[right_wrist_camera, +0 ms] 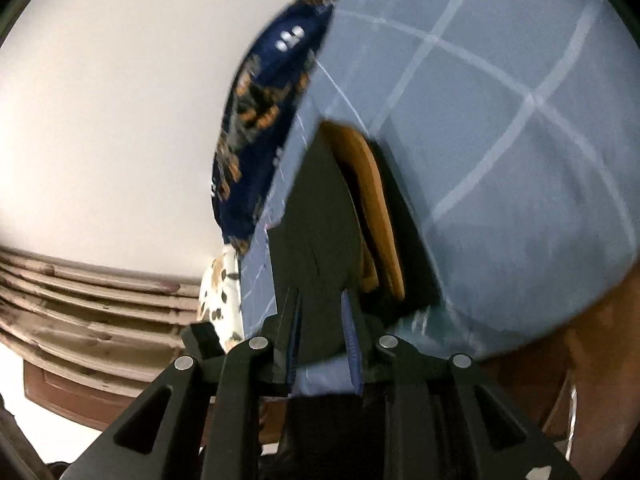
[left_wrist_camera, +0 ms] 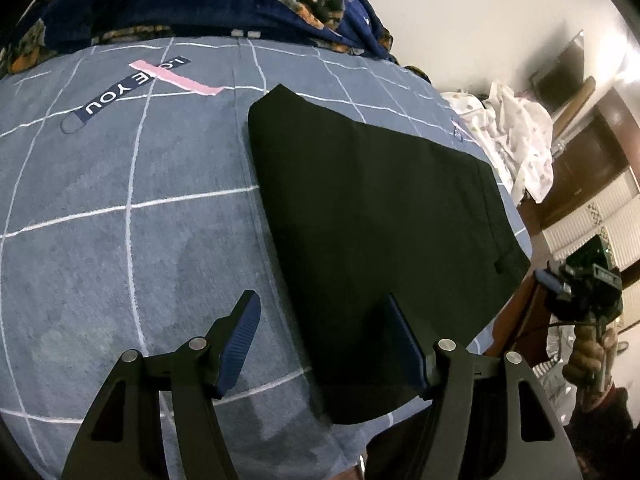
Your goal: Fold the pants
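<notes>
Black pants (left_wrist_camera: 372,216) lie folded flat on the bed (left_wrist_camera: 132,216).

Left gripper (left_wrist_camera: 324,344) hovers at the pants' near edge, fingers spread, grasping nothing; right gripper (right_wrist_camera: 322,336) sits off the pants' far side, fingers parted, nothing clearly gripped.

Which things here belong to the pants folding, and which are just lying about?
Job:
- pants, folded flat on the bedsheet
- left gripper, jaws open, one each side of the pants' left edge
- right gripper, off the bed's right edge in the left view; jaws narrowly apart in its own view, grip unclear

Lying about:
- floral blanket
- "LOVE YOU" strap
- white cloth
</notes>
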Motion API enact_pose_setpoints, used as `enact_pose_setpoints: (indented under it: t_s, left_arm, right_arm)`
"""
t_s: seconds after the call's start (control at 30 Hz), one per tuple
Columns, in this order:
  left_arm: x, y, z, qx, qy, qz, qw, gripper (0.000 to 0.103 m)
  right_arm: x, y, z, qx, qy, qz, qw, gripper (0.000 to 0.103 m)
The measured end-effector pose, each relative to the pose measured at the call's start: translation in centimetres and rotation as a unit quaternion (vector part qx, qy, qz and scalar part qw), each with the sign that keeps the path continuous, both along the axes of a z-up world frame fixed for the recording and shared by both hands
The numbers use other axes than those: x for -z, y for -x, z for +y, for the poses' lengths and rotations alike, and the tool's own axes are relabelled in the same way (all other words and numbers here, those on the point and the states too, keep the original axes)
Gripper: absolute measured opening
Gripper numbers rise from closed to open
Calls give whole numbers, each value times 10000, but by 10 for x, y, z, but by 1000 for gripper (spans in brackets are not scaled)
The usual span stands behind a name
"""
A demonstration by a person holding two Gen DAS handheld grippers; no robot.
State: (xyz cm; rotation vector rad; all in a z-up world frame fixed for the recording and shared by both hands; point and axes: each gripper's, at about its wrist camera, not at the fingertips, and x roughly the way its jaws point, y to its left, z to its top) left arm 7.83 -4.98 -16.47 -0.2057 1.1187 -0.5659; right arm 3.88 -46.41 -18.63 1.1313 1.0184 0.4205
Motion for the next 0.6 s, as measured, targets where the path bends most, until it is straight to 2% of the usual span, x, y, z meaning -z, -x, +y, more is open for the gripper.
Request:
enact_pose_setpoints:
  t_s: [0.07, 0.13, 0.33, 0.37, 0.4, 0.53, 0.6]
  left_arm:
    - [0, 1, -2, 33, -55, -8, 10000, 65]
    - [0, 2, -3, 63, -85, -26, 9999, 65]
    - [2, 3, -3, 30, -135, 1, 9999, 65]
    - [3, 3, -3, 30, -157, 14, 9999, 65]
    - [3, 3, -3, 31, -178, 16, 9998, 65]
    - [2, 4, -4, 31, -230, -25, 9997, 65]
    - [2, 5, -5, 29, -207, -42, 9998, 65]
  right_arm:
    - [5, -3, 1, 55, 105, 109, 9999, 21]
    - [9, -8, 1, 73, -33, 126, 9999, 21]
    - [20, -24, 4, 191, 12, 324, 9993, 23]
    - [20, -25, 5, 203, 79, 332, 9992, 19]
    - [16, -24, 7, 222, 174, 279, 9992, 14]
    - [-9, -13, 10, 235, 313, -110, 9992, 12]
    - [-12, -7, 12, 181, 309, -107, 9993, 12]
